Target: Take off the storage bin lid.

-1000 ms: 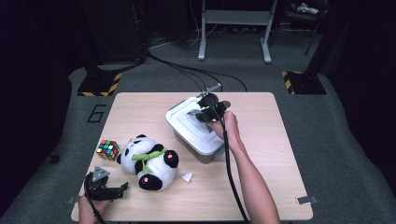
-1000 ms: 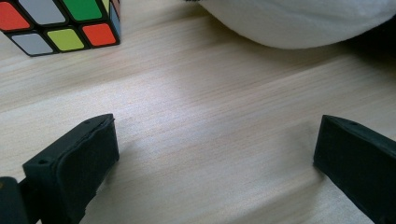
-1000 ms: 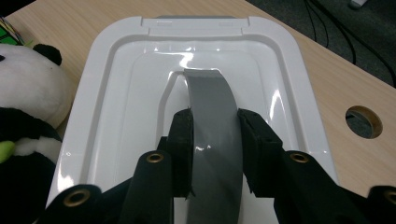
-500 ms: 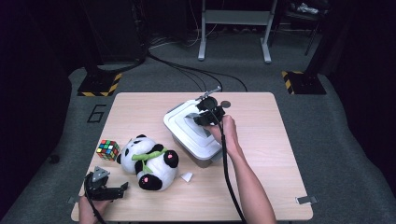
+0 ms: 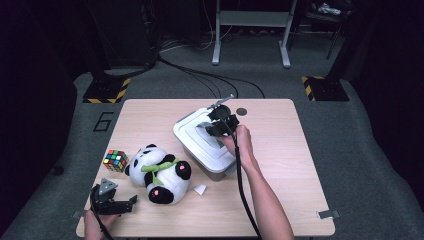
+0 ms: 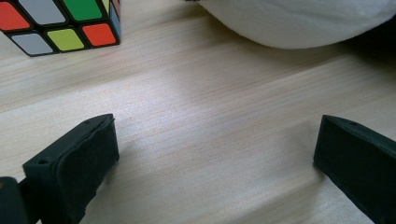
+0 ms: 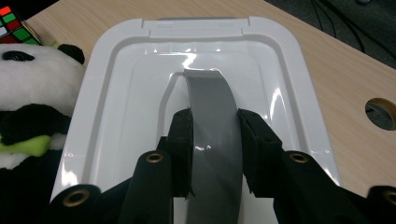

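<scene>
right tongs [image 7: 215, 149]: clamped on lid's grey handle [image 7: 210, 116] (white lid [image 7: 116, 93]) | left tongs [image 6: 215, 154]: wide apart, empty

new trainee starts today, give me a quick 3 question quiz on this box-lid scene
1. True or false: the right gripper is shut on the grey handle of the white box lid.
2. Which lies nearest the left gripper? A) Rubik's cube B) round table hole C) box lid
3. Fill in: the plush toy between cube and box is a ____.

Key: 1 true. 2 A. 3 panda.
</scene>
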Motion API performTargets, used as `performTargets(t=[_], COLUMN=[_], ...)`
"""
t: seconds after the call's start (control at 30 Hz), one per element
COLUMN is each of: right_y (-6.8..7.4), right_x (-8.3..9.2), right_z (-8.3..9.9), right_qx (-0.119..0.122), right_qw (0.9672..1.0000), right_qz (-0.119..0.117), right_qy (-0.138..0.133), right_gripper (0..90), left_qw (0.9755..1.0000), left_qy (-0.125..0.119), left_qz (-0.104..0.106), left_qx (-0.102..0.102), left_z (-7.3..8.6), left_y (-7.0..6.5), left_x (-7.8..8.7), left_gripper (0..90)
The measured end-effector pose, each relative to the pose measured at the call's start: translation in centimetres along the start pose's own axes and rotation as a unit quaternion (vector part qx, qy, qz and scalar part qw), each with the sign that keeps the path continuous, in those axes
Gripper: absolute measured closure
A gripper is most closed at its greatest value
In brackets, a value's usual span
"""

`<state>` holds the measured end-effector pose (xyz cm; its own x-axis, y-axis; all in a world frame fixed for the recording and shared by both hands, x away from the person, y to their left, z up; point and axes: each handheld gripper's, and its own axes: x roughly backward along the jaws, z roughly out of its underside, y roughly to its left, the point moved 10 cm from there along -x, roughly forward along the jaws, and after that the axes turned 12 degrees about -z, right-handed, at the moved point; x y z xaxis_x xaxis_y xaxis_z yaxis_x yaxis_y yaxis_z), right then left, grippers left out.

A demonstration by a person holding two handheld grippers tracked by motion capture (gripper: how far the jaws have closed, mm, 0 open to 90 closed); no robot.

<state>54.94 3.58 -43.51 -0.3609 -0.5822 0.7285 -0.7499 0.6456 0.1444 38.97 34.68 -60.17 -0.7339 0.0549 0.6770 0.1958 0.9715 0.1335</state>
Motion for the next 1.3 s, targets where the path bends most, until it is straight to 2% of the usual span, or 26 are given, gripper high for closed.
performTargets(t=[0.17,0.4,0.47,0.53,0.7,0.87,0.9,1.0,1.07,1.3], right_y=[0.1,0.2,0.3,0.1,-0.2,-0.5,-0.6,-1.1,-1.4,-2.5], right_x=[0.6,2.2,2.6,3.1,4.0,5.2,5.4,6.1,6.7,8.4], right_z=[-0.4,-1.0,-1.1,-1.3,-1.5,-1.4,-1.4,-1.4,-1.2,-0.7], right_qx=[0.003,0.015,0.011,0.025,0.030,0.025,0.026,0.031,0.026,0.011], right_qw=[1.0000,0.9997,0.9997,0.9993,0.9988,0.9985,0.9984,0.9979,0.9977,0.9970], right_qz=[0.004,0.016,0.017,0.023,0.028,0.035,0.037,0.043,0.046,0.056], right_qy=[-0.008,-0.013,-0.017,-0.019,-0.026,-0.032,-0.033,-0.038,-0.041,-0.054], right_gripper=[67.3,67.3,67.3,67.3,67.3,67.2,67.3,67.2,67.2,67.2], left_qw=[1.0000,1.0000,1.0000,1.0000,1.0000,1.0000,1.0000,1.0000,1.0000,1.0000], left_qy=[0.001,0.002,0.000,0.001,0.000,0.004,0.003,0.004,0.004,0.002], left_qz=[0.000,0.001,0.000,0.000,0.000,0.002,0.003,0.000,0.002,-0.001], left_qx=[0.000,0.000,0.000,0.000,-0.001,-0.004,0.001,-0.006,-0.001,-0.007], left_z=[0.0,0.0,0.0,0.0,0.0,0.1,0.1,0.1,0.1,0.1], left_y=[0.0,0.0,0.0,0.0,0.0,0.0,-0.1,0.0,0.0,0.1], left_x=[0.0,0.0,0.0,0.0,0.0,0.1,0.0,0.1,0.1,0.0], left_gripper=[0.0,0.0,0.0,0.0,0.0,0.0,0.0,0.0,0.1,0.1])
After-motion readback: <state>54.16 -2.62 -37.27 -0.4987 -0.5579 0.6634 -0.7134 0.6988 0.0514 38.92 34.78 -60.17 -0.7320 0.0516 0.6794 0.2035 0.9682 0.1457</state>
